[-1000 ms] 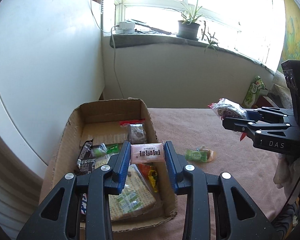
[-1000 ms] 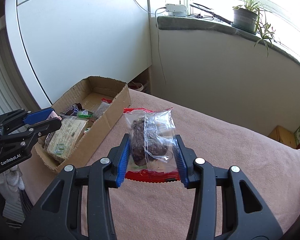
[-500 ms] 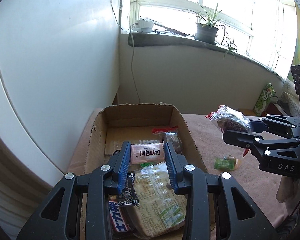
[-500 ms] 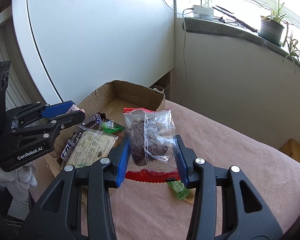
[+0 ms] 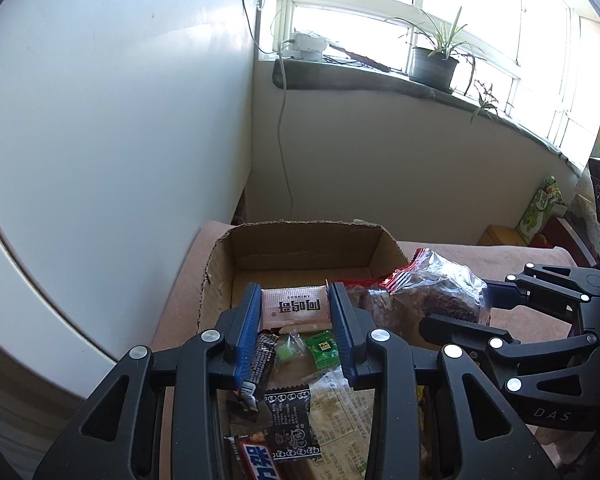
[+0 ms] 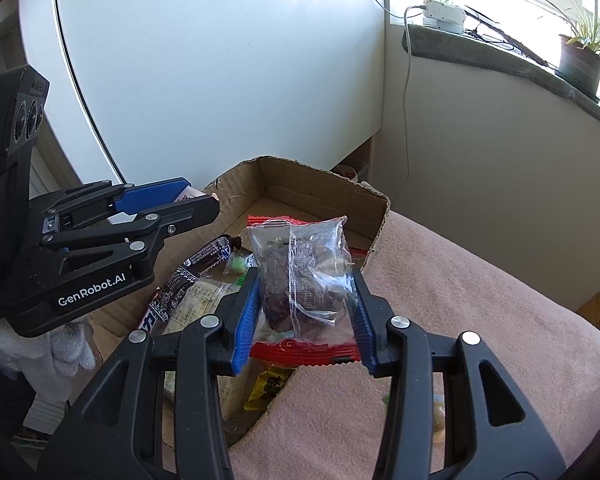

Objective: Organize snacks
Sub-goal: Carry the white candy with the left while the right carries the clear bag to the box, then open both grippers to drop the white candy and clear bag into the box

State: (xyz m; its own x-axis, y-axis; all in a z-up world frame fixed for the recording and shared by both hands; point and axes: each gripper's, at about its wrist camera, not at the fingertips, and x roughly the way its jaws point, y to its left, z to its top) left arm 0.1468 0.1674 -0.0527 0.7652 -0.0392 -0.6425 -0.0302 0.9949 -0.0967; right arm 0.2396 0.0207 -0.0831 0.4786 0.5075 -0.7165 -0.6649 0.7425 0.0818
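Note:
My left gripper is shut on a pink snack packet with black lettering and holds it above the open cardboard box. My right gripper is shut on a clear bag of dark snacks with red edges and holds it over the box's right edge. The box holds several wrapped snacks, among them a black wrapper, a green candy and a flat cracker pack. The left gripper also shows in the right wrist view, and the bag in the left wrist view.
The box stands on a table with a pinkish-brown cloth, close to a white wall panel. Small wrapped candies lie on the cloth to the right of the box. A windowsill with a potted plant is behind.
Both grippers have moved left and forward over the box with their snacks still held. The right gripper's bag has gone from above the cloth to above the box's right edge.

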